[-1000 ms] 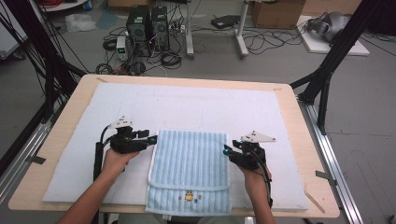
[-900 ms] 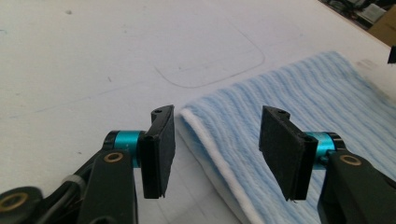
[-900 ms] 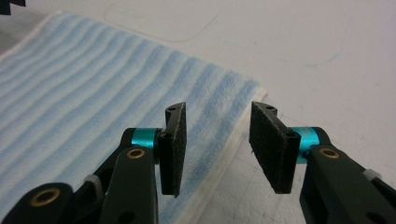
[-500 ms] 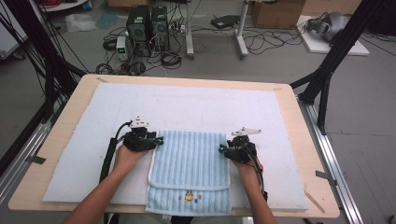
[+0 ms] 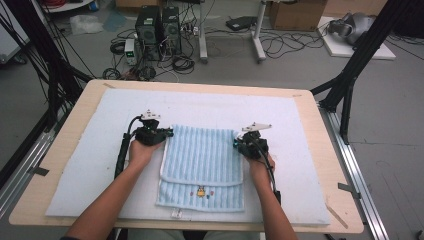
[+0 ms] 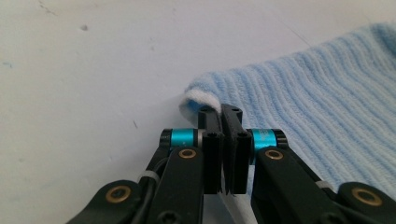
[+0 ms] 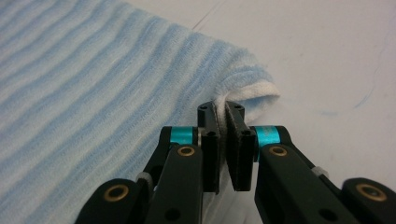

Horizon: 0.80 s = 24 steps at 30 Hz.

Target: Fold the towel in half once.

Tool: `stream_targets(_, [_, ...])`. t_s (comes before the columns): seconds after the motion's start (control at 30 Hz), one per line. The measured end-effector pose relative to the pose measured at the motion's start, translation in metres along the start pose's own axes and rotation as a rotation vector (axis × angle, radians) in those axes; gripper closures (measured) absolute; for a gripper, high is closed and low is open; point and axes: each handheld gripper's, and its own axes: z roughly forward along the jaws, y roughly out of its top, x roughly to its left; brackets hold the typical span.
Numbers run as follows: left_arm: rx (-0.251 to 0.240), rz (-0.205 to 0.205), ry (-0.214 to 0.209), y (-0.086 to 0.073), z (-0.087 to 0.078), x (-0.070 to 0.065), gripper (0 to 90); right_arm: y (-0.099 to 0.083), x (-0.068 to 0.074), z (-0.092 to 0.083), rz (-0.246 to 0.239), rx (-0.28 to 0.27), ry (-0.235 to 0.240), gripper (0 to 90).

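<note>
A light blue striped towel (image 5: 202, 160) lies folded on the white mat (image 5: 90, 150), a small embroidered motif near its front edge. My left gripper (image 5: 170, 133) is at the towel's far left corner. In the left gripper view its jaws (image 6: 220, 111) have just been closing and now pinch the white-edged corner of the towel (image 6: 317, 107). My right gripper (image 5: 236, 143) is at the far right corner. In the right gripper view its jaws (image 7: 221, 108) have also just closed on the towel (image 7: 93, 79), with cloth caught between the pads.
The mat covers most of a wooden table (image 5: 65, 135). Black frame legs (image 5: 350, 75) stand at both sides. Computer towers (image 5: 157, 27) and cables lie on the floor beyond the far edge. Bare mat surrounds the towel.
Both hands slid inward to the towel's far corners. Both pairs of jaws, open a second ago, have closed on those corners.
</note>
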Motion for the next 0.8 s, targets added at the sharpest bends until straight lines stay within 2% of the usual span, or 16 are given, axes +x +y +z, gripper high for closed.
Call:
stream_targets(0.03, [0.013, -0.005, -0.003, 0.002, 0.003, 0.003, 86.8, 0.003, -0.002, 0.002, 0.0, 0.001, -0.013, 85.4])
stream_targets(0.2, [-0.053, 0.018, 0.0, 0.017, 0.01, 0.009, 86.8, 0.024, -0.013, 0.012, 0.024, -0.016, -0.056, 85.2])
stream_targets(0.23, [-0.05, 0.02, -0.003, 0.021, 0.011, 0.01, 86.7, 0.025, -0.015, 0.013, 0.025, -0.032, -0.062, 85.2])
stream_targets(0.27, [-0.053, 0.022, -0.006, 0.024, 0.013, 0.011, 86.7, 0.027, -0.018, 0.015, 0.042, -0.026, -0.064, 85.1])
stream_targets(0.33, [-0.069, 0.031, 0.004, 0.029, 0.016, 0.012, 86.6, 0.029, -0.021, 0.019, 0.046, -0.035, -0.072, 84.5])
stream_targets(0.37, [-0.061, 0.033, 0.001, 0.029, 0.017, 0.012, 85.7, 0.03, -0.022, 0.021, 0.051, -0.035, -0.075, 83.3])
stream_targets(0.4, [-0.061, 0.031, -0.005, 0.028, 0.016, 0.011, 80.8, 0.03, -0.022, 0.022, 0.052, -0.039, -0.079, 79.6])
stream_targets(0.43, [-0.071, 0.01, -0.018, 0.026, 0.013, 0.009, 64.6, 0.03, -0.021, 0.021, 0.064, -0.042, -0.074, 72.9])
stream_targets(0.47, [-0.08, 0.005, -0.04, 0.025, 0.009, 0.008, 52.5, 0.029, -0.02, 0.019, 0.07, -0.059, -0.06, 68.1])
stream_targets(0.53, [-0.111, 0.033, -0.041, 0.023, 0.001, 0.004, 49.5, 0.026, -0.016, 0.012, 0.04, -0.073, -0.053, 62.8])
stream_targets(0.6, [-0.128, 0.022, -0.054, 0.02, -0.008, 0.002, 47.5, 0.021, -0.014, 0.004, 0.029, -0.076, -0.04, 59.5])
stream_targets(0.63, [-0.143, 0.026, -0.046, 0.017, -0.013, 0.001, 46.5, 0.019, -0.013, -0.001, 0.025, -0.086, -0.032, 59.2])
stream_targets(0.73, [-0.189, 0.034, -0.06, 0.01, -0.026, -0.003, 45.5, 0.012, -0.009, -0.014, -0.003, -0.093, -0.023, 57.8])
stream_targets(0.77, [-0.191, 0.04, -0.069, 0.007, -0.03, -0.005, 43.9, 0.011, -0.008, -0.019, -0.002, -0.092, -0.011, 56.2])
stream_targets(0.8, [-0.197, 0.044, -0.075, 0.004, -0.035, -0.006, 42.3, 0.009, -0.006, -0.026, -0.014, -0.123, -0.012, 56.0])
